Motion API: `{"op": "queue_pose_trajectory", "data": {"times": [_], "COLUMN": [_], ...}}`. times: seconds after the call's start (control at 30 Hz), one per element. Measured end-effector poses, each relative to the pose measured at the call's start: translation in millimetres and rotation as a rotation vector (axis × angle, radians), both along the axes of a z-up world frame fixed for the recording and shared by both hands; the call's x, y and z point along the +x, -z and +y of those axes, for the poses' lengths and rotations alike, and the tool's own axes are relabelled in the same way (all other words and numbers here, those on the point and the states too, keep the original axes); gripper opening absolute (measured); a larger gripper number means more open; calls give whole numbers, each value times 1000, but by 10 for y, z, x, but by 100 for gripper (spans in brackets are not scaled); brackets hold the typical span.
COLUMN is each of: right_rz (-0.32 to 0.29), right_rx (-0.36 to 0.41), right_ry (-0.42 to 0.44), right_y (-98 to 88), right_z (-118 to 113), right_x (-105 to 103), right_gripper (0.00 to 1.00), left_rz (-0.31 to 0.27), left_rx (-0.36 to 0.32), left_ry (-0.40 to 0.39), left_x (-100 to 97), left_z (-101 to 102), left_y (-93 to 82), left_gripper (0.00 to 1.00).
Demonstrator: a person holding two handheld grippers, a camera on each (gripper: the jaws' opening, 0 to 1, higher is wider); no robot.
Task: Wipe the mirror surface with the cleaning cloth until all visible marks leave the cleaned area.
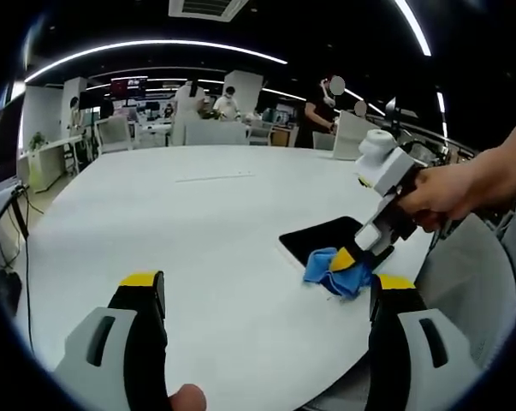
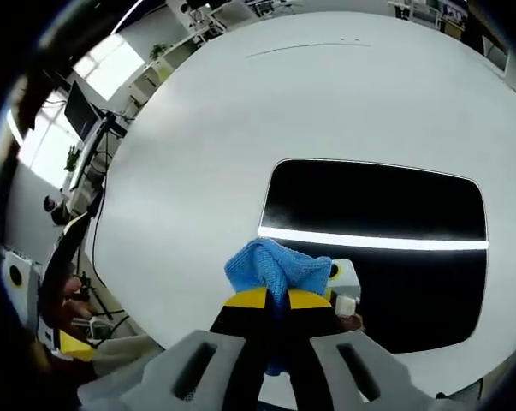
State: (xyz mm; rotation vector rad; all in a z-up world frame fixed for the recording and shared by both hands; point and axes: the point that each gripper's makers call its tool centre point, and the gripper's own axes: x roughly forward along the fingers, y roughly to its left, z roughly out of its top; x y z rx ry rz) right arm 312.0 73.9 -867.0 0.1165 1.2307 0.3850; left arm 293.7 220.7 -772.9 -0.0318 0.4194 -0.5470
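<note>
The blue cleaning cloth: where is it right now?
In the right gripper view, the cleaning cloth is clamped in the right gripper, resting on the mirror's near-left edge on the white table.

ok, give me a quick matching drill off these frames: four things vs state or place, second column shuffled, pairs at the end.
Things:
1. left gripper
2. right gripper
3. mirror
4. cleaning cloth

States or places:
A. blue, bunched at the mirror's edge
B. jaws spread wide, nothing between them
C. dark, lying flat on the white table, a light strip reflected in it
D. jaws closed on fabric

Pairs: 1-B, 2-D, 3-C, 4-A
</note>
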Motion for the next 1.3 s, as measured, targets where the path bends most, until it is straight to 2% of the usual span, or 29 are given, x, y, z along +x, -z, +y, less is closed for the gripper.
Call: {"op": "queue_pose_trajectory", "data": {"times": [0.17, 0.37, 1.1, 1.3], "right_rz": [-9, -10, -39, -46], "right_rx": [-12, -7, -26, -30], "right_ry": [-32, -31, -71, -69], "right_y": [14, 15, 16, 20], "right_z": [12, 11, 35, 22], "right_x": [8, 51, 368, 511], "right_gripper": [0, 0, 0, 0], "left_rz": [1, 11, 38, 44], "left_rx": [-3, -8, -9, -6], "left_ry": [-5, -7, -18, -21], "left_x": [6, -15, -57, -75], "left_z": [15, 20, 27, 41], "left_y": [-1, 26, 110, 132], "left_gripper": [99, 99, 99, 99]}}
